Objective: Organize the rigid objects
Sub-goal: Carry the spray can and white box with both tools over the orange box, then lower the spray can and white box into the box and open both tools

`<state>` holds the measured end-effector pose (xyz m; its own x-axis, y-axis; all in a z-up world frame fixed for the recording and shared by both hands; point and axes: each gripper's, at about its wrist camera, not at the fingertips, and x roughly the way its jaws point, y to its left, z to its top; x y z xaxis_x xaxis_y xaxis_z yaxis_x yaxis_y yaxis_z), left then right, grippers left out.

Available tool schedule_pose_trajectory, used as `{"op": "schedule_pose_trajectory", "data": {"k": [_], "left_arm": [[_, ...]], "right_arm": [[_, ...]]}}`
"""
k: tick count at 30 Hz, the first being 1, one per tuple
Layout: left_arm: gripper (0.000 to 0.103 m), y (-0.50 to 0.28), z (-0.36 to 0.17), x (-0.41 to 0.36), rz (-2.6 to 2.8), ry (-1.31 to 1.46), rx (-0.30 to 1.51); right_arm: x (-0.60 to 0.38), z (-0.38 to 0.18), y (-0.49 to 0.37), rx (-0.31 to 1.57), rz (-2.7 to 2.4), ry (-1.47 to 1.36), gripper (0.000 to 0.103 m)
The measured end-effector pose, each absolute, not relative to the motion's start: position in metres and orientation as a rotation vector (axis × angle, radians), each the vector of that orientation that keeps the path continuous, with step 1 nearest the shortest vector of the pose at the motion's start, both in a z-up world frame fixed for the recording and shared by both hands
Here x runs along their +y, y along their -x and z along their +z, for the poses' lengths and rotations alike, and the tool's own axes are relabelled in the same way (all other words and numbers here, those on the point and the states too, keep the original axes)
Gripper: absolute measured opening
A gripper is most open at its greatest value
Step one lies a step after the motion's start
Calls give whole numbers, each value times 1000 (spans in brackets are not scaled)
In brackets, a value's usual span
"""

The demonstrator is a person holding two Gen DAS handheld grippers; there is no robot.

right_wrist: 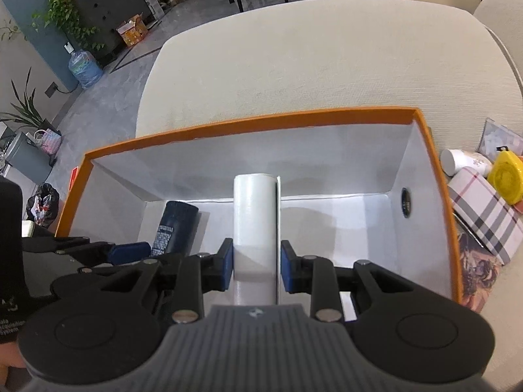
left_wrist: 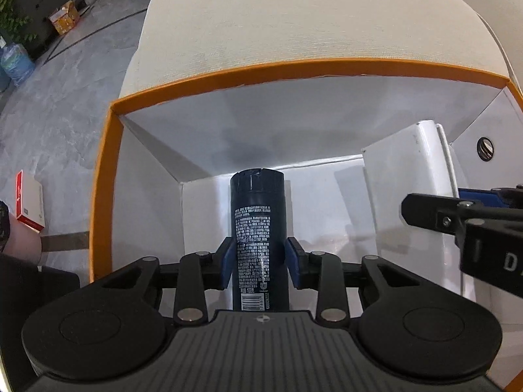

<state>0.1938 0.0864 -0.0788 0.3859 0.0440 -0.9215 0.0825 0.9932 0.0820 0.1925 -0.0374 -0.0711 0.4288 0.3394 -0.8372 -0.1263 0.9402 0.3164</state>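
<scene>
- The dark blue bottle (left_wrist: pixel 258 238) is inside the orange-rimmed box (left_wrist: pixel 294 67), its far end down near the white floor by the box's left side.
- The left gripper (left_wrist: pixel 259 266) pinches that bottle, a blue pad against each side of it.
- The white box (right_wrist: pixel 255 235), tall and narrow, is also inside the orange-rimmed box, about the middle of it, to the right of the bottle.
- The right gripper (right_wrist: pixel 256 266) holds the white box between its blue pads; the left pad sits against it, and whether the right pad touches I cannot quite tell.
- The big box has white inner walls, and a round dark hole (right_wrist: pixel 405 202) shows in its right wall.
- It rests on a cream sofa cushion (right_wrist: pixel 310 58).
- Just beside the box's right wall, on the cushion, lie a plaid case (right_wrist: pixel 487 215), a white cup (right_wrist: pixel 464 161) on its side and a yellow tape measure (right_wrist: pixel 506 176).
- On the grey floor to the left lies a red and white carton (left_wrist: pixel 29 201).
- Farther off stand a blue water jug (right_wrist: pixel 84 67) and potted plants (right_wrist: pixel 65 16).
</scene>
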Motion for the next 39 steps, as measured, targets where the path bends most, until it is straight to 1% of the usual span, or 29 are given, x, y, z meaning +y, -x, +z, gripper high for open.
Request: {"op": "schedule_pose_trajectory", "data": {"k": [1, 3, 7, 9, 14, 16, 17, 19, 25, 26, 30, 31, 32, 33, 35, 36, 39], "left_arm": [[39, -191, -76, 89, -32, -109, 1170], [46, -188, -70, 91, -47, -88, 1156], [46, -168, -49, 102, -73, -39, 1094], [51, -156, -37, 107, -66, -28, 1057], [53, -133, -7, 131, -2, 2, 949], [55, -124, 5, 132, 34, 2, 912], [58, -121, 10, 132, 50, -2, 896], [60, -119, 11, 136, 71, 0, 895], [60, -117, 1, 150, 82, 41, 961], [59, -114, 1, 151, 73, 47, 970], [40, -110, -6, 157, 40, 61, 996], [38, -110, -7, 157, 34, 63, 997], [32, -110, -9, 157, 25, 64, 996], [30, -111, -10, 157, 21, 65, 996], [29, -110, -10, 155, 15, 64, 996], [26, -110, -11, 154, 9, 61, 996], [23, -110, -11, 153, 3, 41, 996]], "right_arm": [[-36, -71, -193, 1092, 292, -215, 28], [-33, -71, -194, 1093, 287, -208, 28], [-25, -73, -196, 1105, 273, -179, 28], [-20, -74, -197, 1113, 269, -164, 28], [-5, -73, -196, 1099, 263, -131, 30], [0, -73, -196, 1100, 262, -113, 31], [1, -74, -196, 1100, 263, -112, 31], [1, -74, -195, 1107, 270, -125, 31], [4, -71, -191, 1134, 299, -177, 34], [2, -71, -190, 1141, 304, -191, 38], [-5, -72, -187, 1169, 295, -231, 42], [-7, -73, -187, 1182, 296, -248, 46], [-9, -72, -186, 1195, 302, -277, 48], [-11, -72, -185, 1200, 310, -304, 51], [-11, -71, -184, 1208, 323, -328, 50], [-10, -71, -183, 1212, 325, -332, 49], [-6, -67, -182, 1219, 346, -339, 47]]}}
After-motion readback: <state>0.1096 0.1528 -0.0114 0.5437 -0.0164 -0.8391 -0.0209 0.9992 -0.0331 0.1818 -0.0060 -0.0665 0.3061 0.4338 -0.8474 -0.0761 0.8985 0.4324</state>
